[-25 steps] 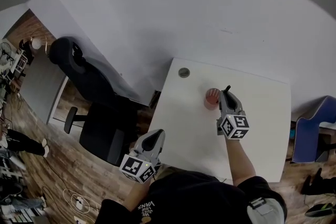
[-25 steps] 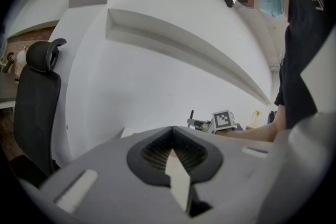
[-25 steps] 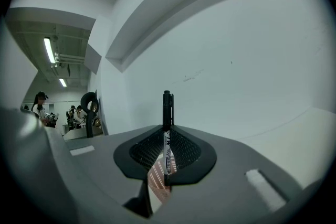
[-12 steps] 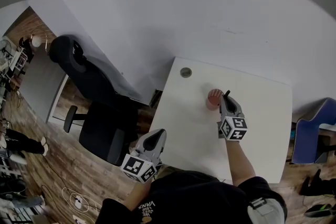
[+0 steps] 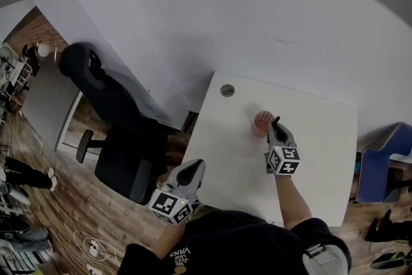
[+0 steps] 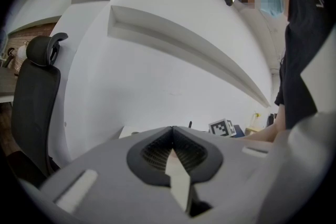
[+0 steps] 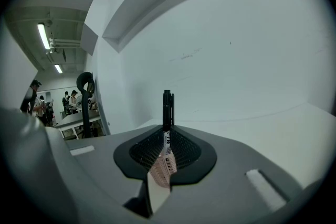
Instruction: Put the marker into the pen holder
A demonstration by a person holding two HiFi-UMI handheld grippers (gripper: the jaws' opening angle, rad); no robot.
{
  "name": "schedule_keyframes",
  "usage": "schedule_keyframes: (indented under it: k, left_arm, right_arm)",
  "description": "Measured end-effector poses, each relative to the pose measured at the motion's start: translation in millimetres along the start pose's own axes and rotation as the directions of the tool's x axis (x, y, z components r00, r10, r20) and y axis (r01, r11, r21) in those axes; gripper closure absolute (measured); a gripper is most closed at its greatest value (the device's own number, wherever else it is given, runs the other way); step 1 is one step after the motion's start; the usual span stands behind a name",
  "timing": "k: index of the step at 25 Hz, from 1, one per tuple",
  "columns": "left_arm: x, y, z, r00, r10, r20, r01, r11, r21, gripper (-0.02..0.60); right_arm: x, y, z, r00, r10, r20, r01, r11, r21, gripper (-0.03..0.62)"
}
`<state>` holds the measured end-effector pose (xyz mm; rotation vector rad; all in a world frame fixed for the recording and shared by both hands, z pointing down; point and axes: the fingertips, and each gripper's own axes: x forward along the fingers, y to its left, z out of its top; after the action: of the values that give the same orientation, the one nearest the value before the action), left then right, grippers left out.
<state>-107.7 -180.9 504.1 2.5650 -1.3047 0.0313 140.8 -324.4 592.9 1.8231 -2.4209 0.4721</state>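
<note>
We have the marker (image 7: 167, 107) in hand: our right gripper (image 7: 167, 138) has its jaws pinching the black barrel, which stands upright. The pink mesh pen holder (image 5: 262, 120) stands on the white table (image 5: 322, 138), just beside and below those jaws. We cannot tell whether the marker's lower end is inside its mouth yet. What is left, we judge, is lowering it in and letting go. Our left gripper (image 5: 188, 176), jaws pressed together on nothing, hangs by the table's near corner.

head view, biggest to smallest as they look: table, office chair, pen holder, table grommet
1. table
2. office chair
3. pen holder, partly hidden by the right gripper
4. grommet
</note>
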Motion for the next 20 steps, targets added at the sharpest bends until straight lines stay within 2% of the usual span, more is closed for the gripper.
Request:
schedule_keyframes:
  k: [20]
  left_arm:
    - [-5.3,3.8,-2.8,1.0,0.003,0.011,-0.003,1.0,-0.008,0.529]
  right_arm:
    - [-3.4,2.9,-9.8,0.999,-0.017,-0.039,0.016,1.0,-0.024,0.543]
